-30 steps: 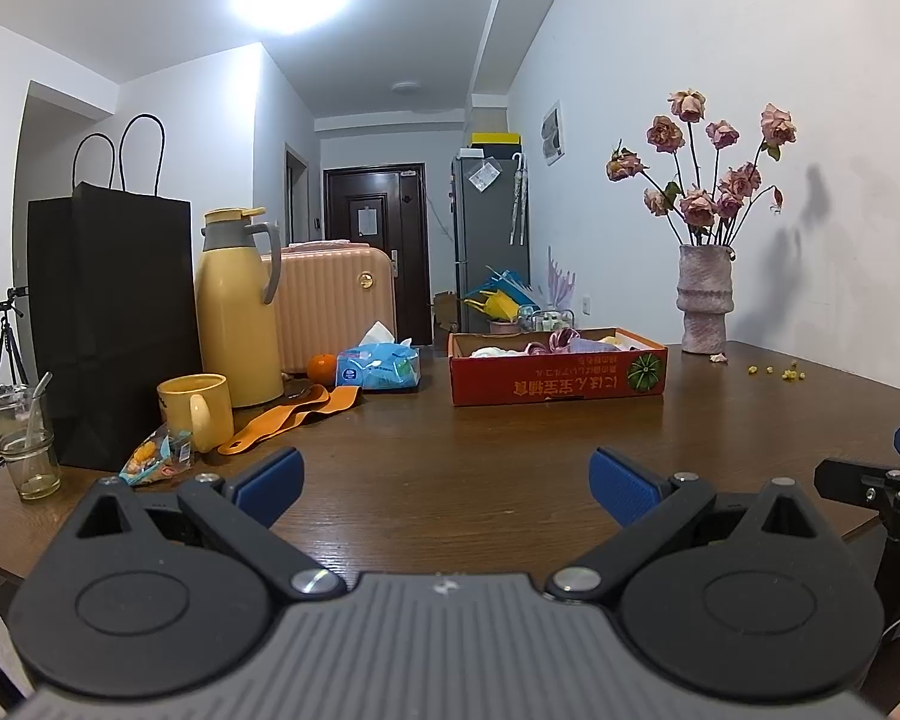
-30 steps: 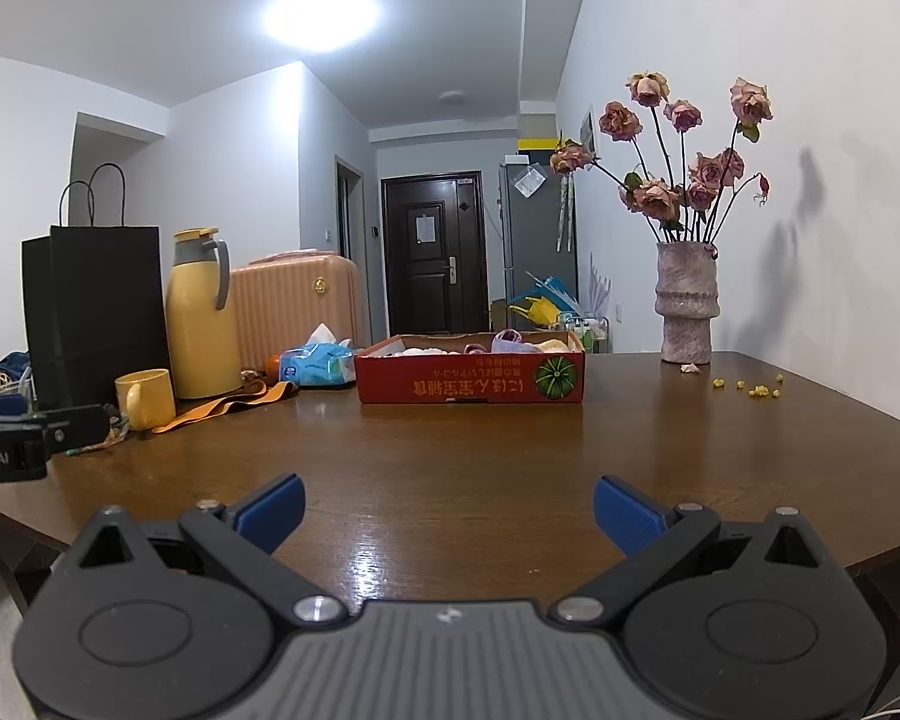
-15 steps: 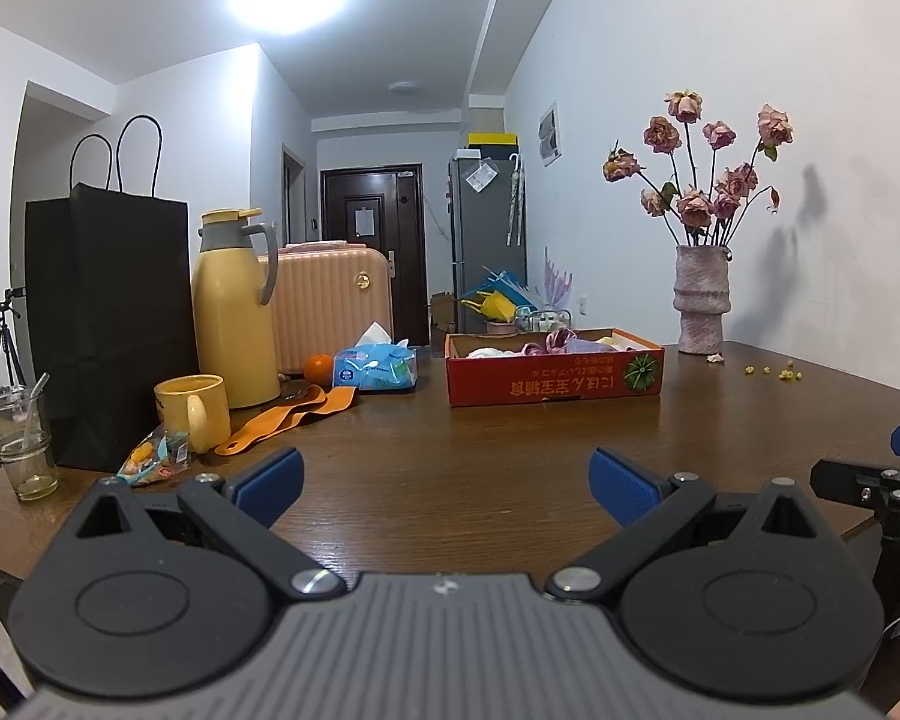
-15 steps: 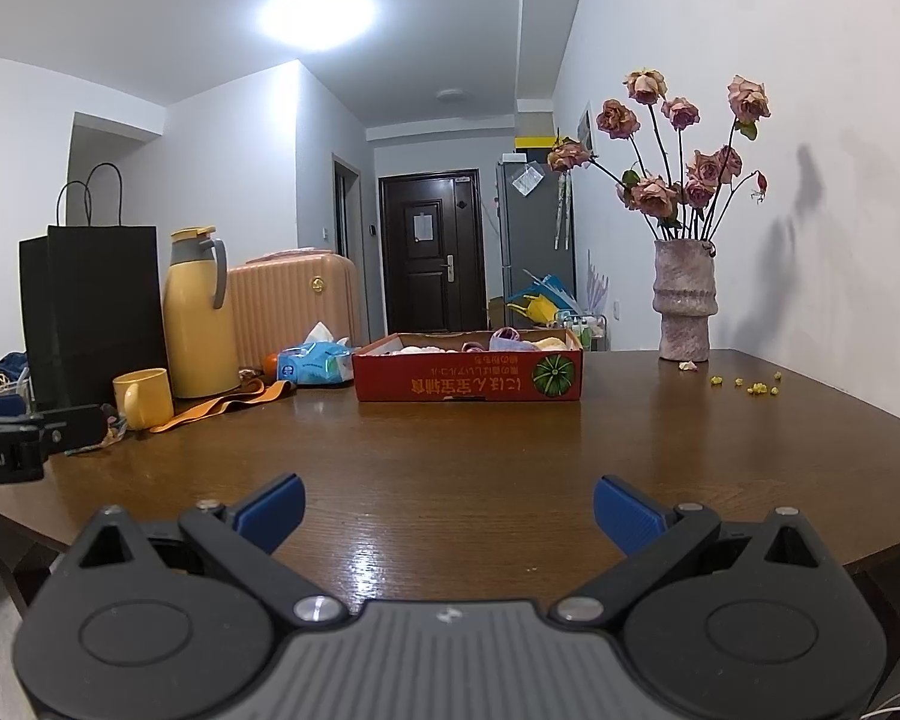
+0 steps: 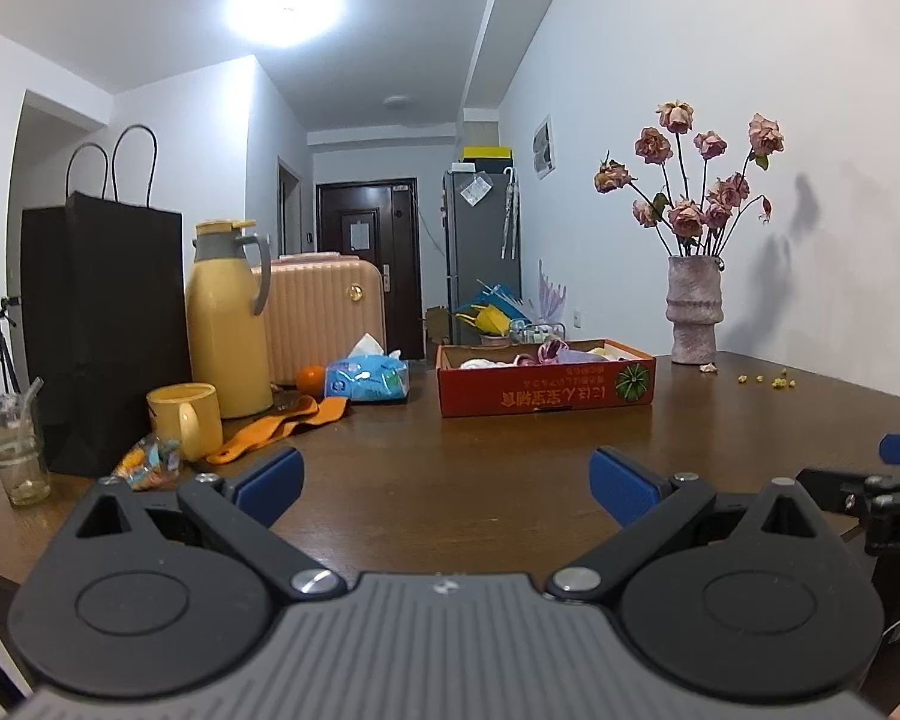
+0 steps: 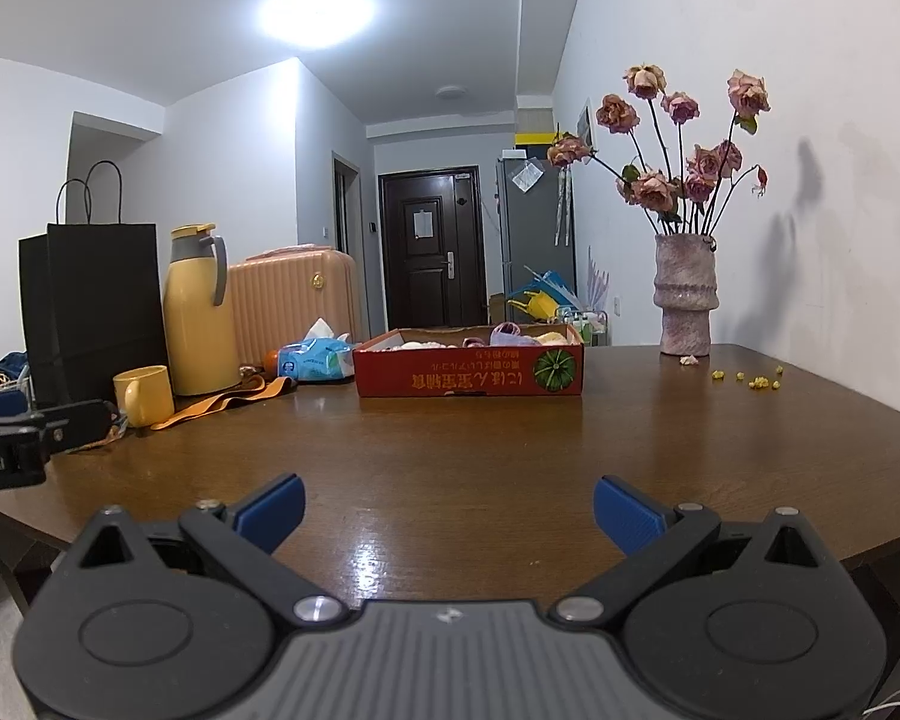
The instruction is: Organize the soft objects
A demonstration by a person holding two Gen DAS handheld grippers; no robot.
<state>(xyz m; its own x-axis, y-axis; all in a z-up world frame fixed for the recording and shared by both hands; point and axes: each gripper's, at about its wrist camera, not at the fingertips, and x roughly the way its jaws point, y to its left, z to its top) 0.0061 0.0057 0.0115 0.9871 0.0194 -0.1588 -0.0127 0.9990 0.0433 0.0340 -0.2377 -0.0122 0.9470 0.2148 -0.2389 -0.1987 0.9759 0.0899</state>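
A shallow red cardboard box [image 5: 546,393] with soft items in it, white, pink and yellow [image 5: 549,353], sits far across the brown table; it also shows in the right wrist view [image 6: 468,375]. An orange cloth strap [image 5: 279,423] lies left of it. My left gripper [image 5: 447,483] is open and empty, low over the table's near edge. My right gripper [image 6: 447,507] is open and empty, also at the near edge, well short of the box.
A black paper bag [image 5: 105,324], yellow thermos [image 5: 228,324], yellow mug [image 5: 186,420], tissue pack [image 5: 369,378], orange [image 5: 311,377], snack packet [image 5: 150,459] and glass [image 5: 15,450] stand on the left. A vase of dried roses [image 5: 694,315] stands far right, petals nearby.
Both views have shifted only slightly; the scene has slid a little lower in the frames. Both grippers stay open and empty.
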